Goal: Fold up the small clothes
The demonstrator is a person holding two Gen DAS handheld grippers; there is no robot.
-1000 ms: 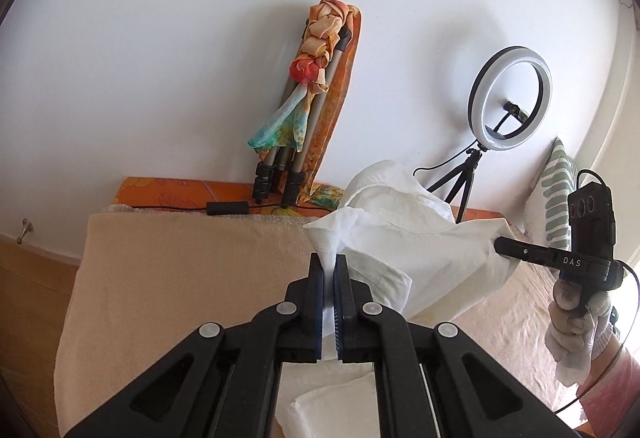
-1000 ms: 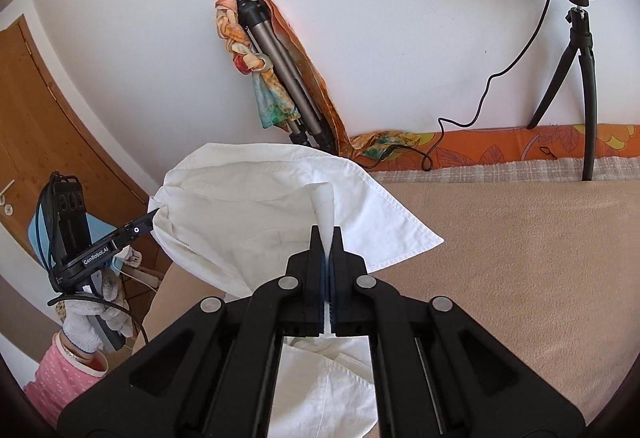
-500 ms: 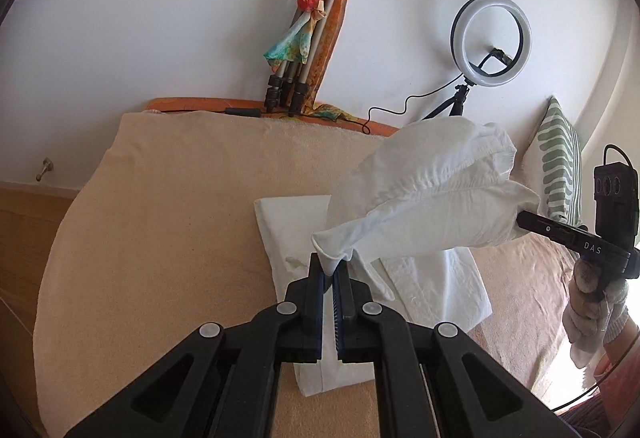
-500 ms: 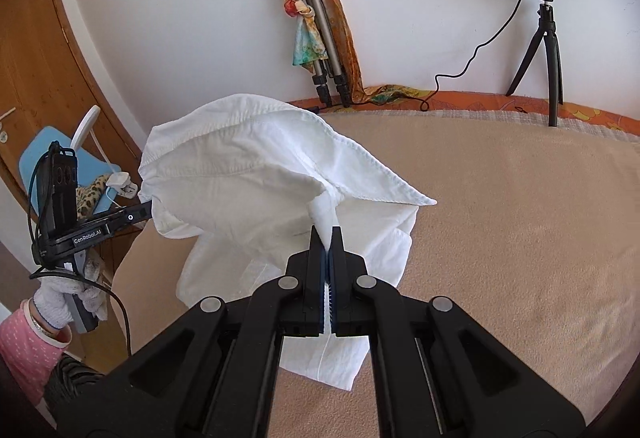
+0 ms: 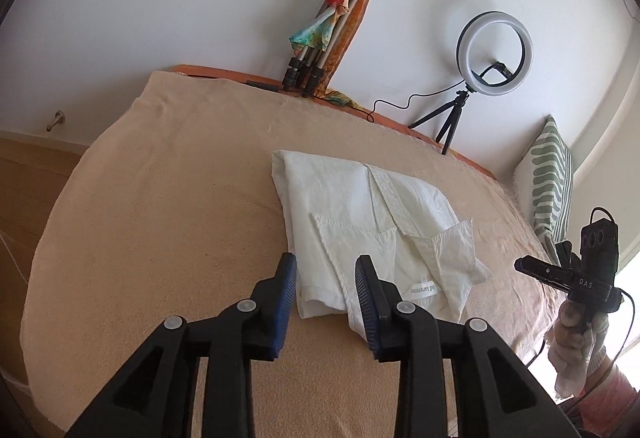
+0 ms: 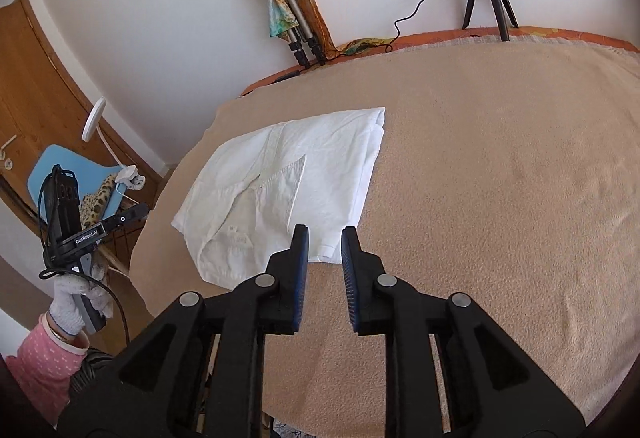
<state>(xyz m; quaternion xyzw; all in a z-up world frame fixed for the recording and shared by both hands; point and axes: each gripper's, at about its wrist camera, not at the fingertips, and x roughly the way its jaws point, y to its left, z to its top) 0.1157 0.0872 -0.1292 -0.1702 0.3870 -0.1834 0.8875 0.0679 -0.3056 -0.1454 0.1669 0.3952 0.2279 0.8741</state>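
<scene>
Your left gripper has just been opening and now stands released, its blue pads apart over the near edge of the white shirt; the cloth lies between the pads in view, but they do not press on it. Your right gripper has likewise just been opening and is released, its jaws parted just above the shirt's near corner, with nothing clamped. The shirt lies folded and flat on the beige blanket that covers the bed, collar side toward you, a label showing near the left gripper. At the far wall a folded tripod wrapped in a colourful scarf leans upright, and a ring light stands on its small tripod. A striped pillow rests at the bed's right end.
</scene>
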